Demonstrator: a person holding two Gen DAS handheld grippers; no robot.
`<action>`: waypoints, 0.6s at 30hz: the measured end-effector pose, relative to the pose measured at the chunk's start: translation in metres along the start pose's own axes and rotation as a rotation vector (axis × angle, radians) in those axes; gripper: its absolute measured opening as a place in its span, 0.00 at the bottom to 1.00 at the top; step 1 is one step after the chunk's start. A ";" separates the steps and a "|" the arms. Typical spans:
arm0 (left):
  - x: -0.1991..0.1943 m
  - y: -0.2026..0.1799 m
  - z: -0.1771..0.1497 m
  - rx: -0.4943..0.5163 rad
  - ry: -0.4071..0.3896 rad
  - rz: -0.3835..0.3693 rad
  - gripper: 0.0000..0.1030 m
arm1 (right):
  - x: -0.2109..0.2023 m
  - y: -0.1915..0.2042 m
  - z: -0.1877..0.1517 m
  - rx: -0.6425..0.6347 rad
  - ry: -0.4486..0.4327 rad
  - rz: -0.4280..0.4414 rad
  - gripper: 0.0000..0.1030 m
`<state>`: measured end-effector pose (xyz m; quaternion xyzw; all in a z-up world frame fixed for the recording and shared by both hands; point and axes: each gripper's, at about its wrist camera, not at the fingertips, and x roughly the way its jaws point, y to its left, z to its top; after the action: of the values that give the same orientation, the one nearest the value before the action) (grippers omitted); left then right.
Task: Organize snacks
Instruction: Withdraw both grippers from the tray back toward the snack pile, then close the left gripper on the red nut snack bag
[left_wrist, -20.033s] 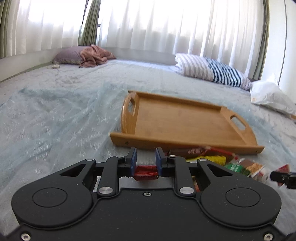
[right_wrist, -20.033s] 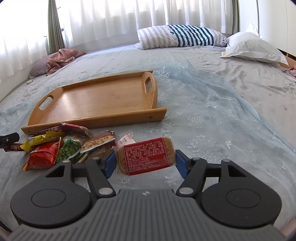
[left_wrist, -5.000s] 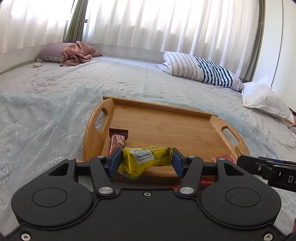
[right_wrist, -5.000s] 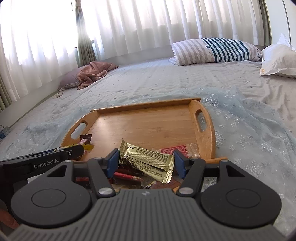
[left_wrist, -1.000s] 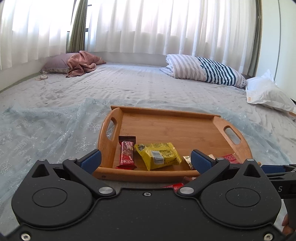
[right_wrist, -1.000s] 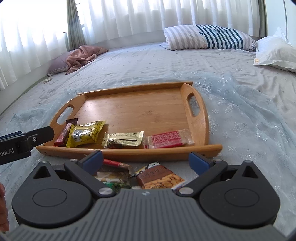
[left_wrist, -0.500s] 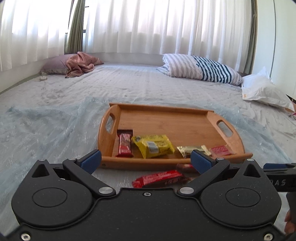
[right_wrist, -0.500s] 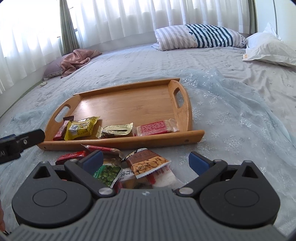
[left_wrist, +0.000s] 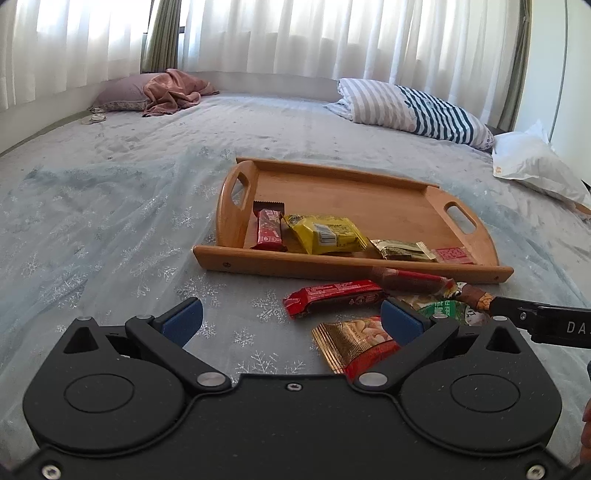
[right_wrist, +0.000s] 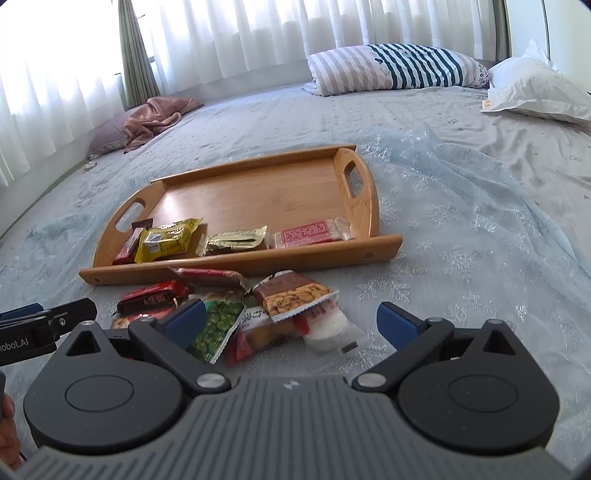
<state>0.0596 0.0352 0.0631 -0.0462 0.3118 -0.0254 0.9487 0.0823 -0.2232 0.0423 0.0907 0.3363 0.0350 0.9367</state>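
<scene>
A wooden tray (left_wrist: 384, 199) (right_wrist: 258, 192) lies on the bed. Along its near edge sit a red bar (left_wrist: 269, 230), a yellow packet (left_wrist: 325, 234) (right_wrist: 166, 236), a gold packet (left_wrist: 400, 250) (right_wrist: 234, 240) and a red-labelled bar (left_wrist: 452, 254) (right_wrist: 308, 232). In front of the tray is a loose heap: a long red bar (left_wrist: 332, 297) (right_wrist: 153, 291), a nut packet (left_wrist: 354, 341) (right_wrist: 291, 291), a green pea packet (right_wrist: 216, 328). My left gripper (left_wrist: 291, 319) hangs open above the red bar and nut packet. My right gripper (right_wrist: 291, 319) is open over the heap, holding nothing.
The bed is covered by a pale blue snowflake cloth (left_wrist: 110, 236). A striped pillow (right_wrist: 399, 68) and a white pillow (right_wrist: 535, 92) lie at the far side. A pink blanket on a purple pillow (left_wrist: 162, 90) sits far left, under curtained windows.
Both grippers have drawn back from the tray and now hang lower over the heap; more of the loose packets show between the open fingers.
</scene>
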 end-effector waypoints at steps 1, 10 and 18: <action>-0.001 -0.002 -0.002 0.019 -0.001 -0.001 1.00 | 0.000 0.000 -0.002 0.003 0.003 0.001 1.00; 0.002 -0.021 -0.023 0.132 0.037 -0.031 1.00 | 0.007 -0.003 -0.020 -0.017 0.042 -0.040 1.00; 0.018 -0.034 -0.026 0.138 0.113 -0.165 1.00 | 0.017 -0.011 -0.032 -0.048 0.074 -0.101 1.00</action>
<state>0.0577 -0.0017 0.0356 -0.0047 0.3574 -0.1274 0.9252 0.0750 -0.2270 0.0057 0.0498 0.3742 -0.0011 0.9260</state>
